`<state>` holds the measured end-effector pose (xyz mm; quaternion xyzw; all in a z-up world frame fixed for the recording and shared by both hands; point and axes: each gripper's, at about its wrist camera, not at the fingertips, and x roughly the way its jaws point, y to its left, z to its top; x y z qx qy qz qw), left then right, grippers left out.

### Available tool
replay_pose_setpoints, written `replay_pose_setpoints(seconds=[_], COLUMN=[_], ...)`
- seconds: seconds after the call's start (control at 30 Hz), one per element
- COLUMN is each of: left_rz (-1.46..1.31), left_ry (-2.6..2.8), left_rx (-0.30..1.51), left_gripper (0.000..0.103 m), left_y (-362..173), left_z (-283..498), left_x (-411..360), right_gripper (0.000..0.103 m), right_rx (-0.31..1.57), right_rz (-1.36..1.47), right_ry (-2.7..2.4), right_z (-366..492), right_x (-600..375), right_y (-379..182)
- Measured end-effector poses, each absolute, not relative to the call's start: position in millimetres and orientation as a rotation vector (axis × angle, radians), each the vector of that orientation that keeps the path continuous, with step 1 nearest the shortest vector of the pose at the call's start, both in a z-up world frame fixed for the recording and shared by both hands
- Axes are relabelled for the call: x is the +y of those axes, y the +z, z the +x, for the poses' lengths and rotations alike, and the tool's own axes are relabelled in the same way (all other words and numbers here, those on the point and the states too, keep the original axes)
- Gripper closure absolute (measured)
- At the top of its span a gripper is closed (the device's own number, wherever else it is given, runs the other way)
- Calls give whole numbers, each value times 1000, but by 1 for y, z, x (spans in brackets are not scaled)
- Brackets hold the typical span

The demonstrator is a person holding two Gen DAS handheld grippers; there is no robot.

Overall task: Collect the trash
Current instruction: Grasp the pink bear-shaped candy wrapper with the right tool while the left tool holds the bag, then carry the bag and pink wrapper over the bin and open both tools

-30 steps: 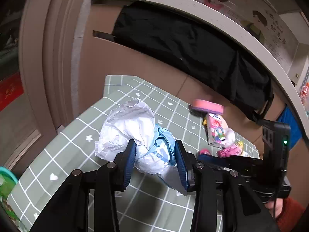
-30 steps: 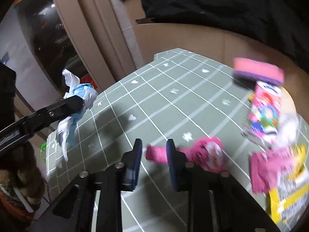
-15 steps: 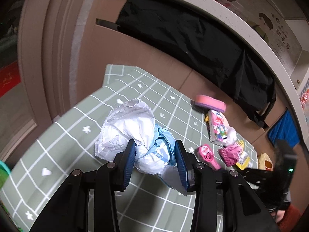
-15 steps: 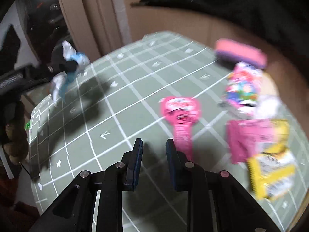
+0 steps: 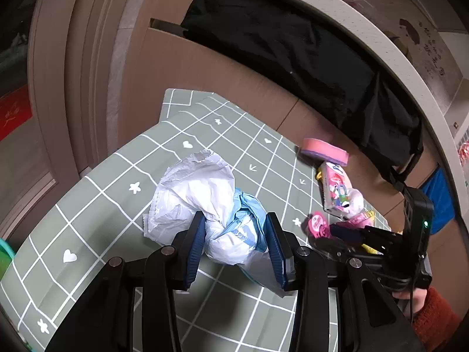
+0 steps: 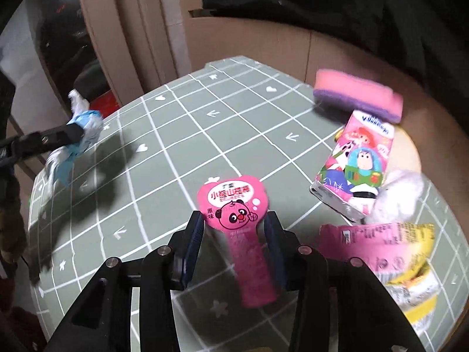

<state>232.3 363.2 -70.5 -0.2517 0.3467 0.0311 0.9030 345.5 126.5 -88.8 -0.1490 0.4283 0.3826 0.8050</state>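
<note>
- Left wrist view, nearest: the left gripper (image 5: 234, 245) has its two blue-padded jaws about half apart, pressed on either side of a crumpled wad (image 5: 211, 205) of white and pale-blue plastic, which it holds above the table.
- The wad bulges up and to the left past the jaws, white on the left, blue on the right.
- Beneath it lies the table (image 5: 96, 205), covered in a grey-green cloth with a white grid, hearts and stars.
- At the lower right, a hand (image 5: 410, 296) in an orange-red sleeve (image 5: 433, 319) holds the right gripper (image 5: 331, 234), whose black body shows a small green light.
- Right wrist view, nearest: the right gripper's jaws are opening, one on each side of a pink wrapper (image 6: 243, 220) with a cartoon bear face. The wrapper lies flat on the table, its narrow stem toward the camera and its rounded head away. The pads do not seem to press on it.
- Just right of it, a pink and yellow packet (image 6: 390, 252) lies crumpled, blurred at the edge.
- Beyond that, a cartoon-printed tissue pack (image 6: 357, 164) lies with a white tissue ball (image 6: 401, 196) touching its right side.
- Farther still, a pink sponge (image 6: 357, 96) with a purple underside rests near the table's far edge.
- Far left in this view, the left gripper holds the wad in the air, its shadow on the cloth.
- Behind the table: brown cardboard (image 5: 205, 64) with black fabric (image 5: 293, 47) draped over it.
</note>
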Motion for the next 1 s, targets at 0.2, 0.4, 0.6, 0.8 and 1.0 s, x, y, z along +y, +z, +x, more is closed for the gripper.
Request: replay_pose_setpoints(seconds=[0.2, 0.4, 0.6, 0.8, 1.0], left_rz=[-506, -491, -441, -337, -206], left_ry=[62, 54, 54, -3, -64], left_rx=[733, 751, 744, 652, 519], left_gripper=[62, 62, 62, 62, 61], left_y=[-73, -74, -66, -22, 40], left_z=[239, 245, 246, 255, 263], left_x=[361, 353, 340, 300, 235], right_gripper=[61, 60, 61, 61, 61], right_rx=[927, 913, 854, 806, 701], right_rz=[-325, -387, -325, -231, -119], right_ry=[814, 799, 781, 749, 680], right_z=[360, 364, 359, 344, 333], right_x=[140, 152, 136, 89, 24], right_y=[-97, -97, -74, -26, 31])
